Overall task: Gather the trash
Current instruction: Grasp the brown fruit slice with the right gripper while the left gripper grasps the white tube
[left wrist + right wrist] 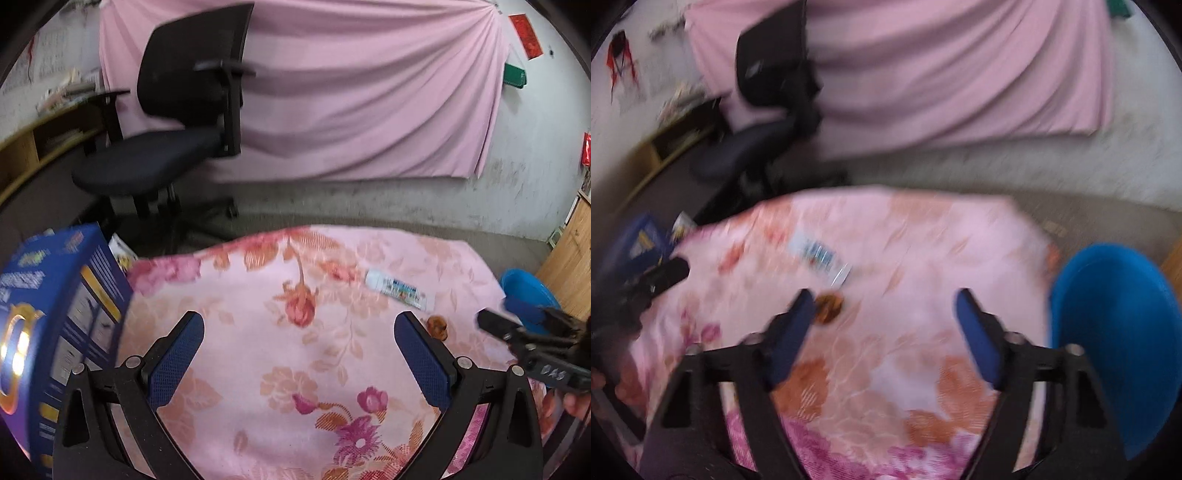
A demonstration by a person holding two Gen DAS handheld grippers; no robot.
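Left wrist view, one white tube [399,289], one brown wrapper [437,326], one blue basin [524,291]

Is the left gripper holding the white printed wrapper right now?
No. The left gripper is open and empty, and the white printed wrapper lies on the pink floral cloth beyond its fingertips.
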